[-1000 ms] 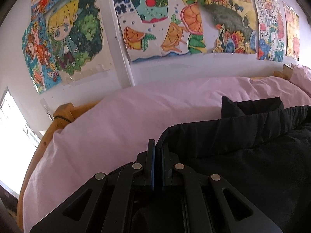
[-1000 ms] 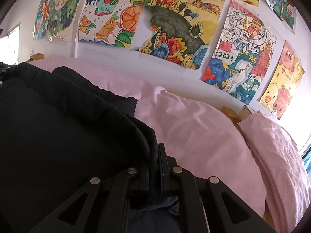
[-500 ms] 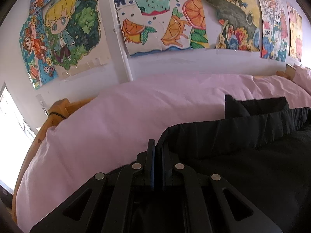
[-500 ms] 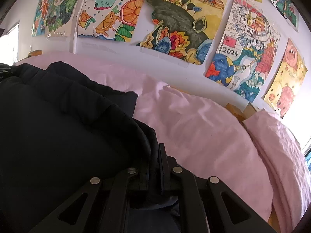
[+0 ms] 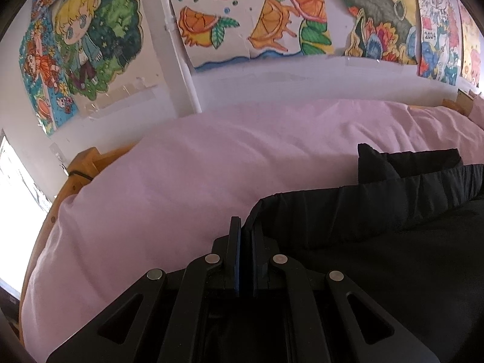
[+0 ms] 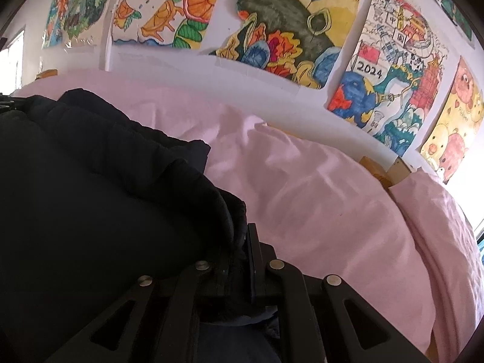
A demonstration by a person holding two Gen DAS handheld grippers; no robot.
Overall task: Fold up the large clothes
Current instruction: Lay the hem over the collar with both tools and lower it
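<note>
The left tool (image 5: 243, 233) is pinching the left corner of the black padded jacket (image 5: 378, 227), at lower centre of the left wrist view. The right tool (image 6: 246, 242) is pinching the opposite corner. The jacket lies on the pink bed (image 5: 181, 181). Lower both corners evenly, align them with the layer beneath, then release.

Daylight pours in from a blown-out window (image 5: 18, 211) far left of the left gripper (image 5: 243, 236), and more glare burns at the right edge beyond the right gripper (image 6: 245, 242). The pink bed sheet (image 5: 187, 187) is evenly lit with soft creases. The black jacket (image 6: 75, 196) reads nearly featureless. Fisheye bending curves the wall drawings (image 6: 290, 30); dark vignette fills the corners. Focus is fairly sharp.
</note>
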